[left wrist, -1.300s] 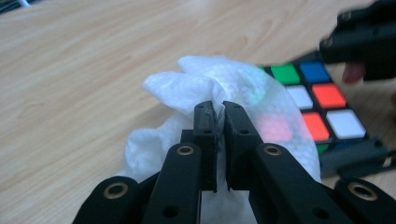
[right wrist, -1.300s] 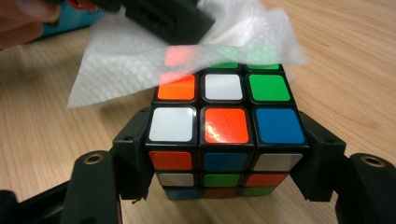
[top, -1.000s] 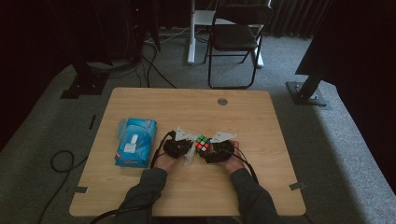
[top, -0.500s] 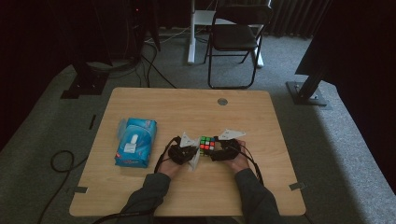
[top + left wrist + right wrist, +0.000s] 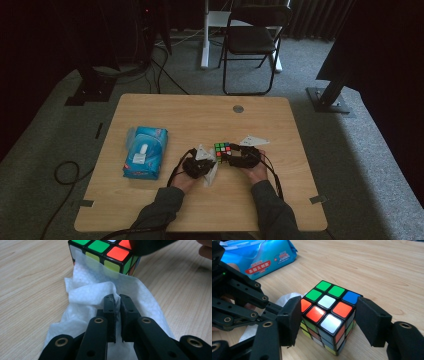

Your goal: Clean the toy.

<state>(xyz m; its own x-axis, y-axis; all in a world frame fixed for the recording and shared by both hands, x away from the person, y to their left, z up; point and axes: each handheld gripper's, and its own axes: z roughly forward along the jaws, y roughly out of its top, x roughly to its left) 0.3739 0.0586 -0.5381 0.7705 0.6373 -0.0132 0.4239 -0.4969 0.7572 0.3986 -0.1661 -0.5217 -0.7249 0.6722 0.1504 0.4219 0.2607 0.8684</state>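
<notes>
Jaws of the left gripper (image 5: 117, 298) are clenched on a crumpled white wipe (image 5: 92, 293) whose far edge lies against the glossy puzzle cube (image 5: 328, 315). Jaws of the right gripper (image 5: 332, 322) have just been closing around that cube; one touches, one stands off. Beyond the left gripper, a soft blue wipes pack (image 5: 263, 255) lies on the wood-grain surface (image 5: 387, 272).

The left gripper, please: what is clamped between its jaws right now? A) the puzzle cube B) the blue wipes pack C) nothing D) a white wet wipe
D: in the left gripper view, the left gripper has its jaws nearly together on a fold of the white wet wipe, which drapes against the side of the puzzle cube.
</notes>
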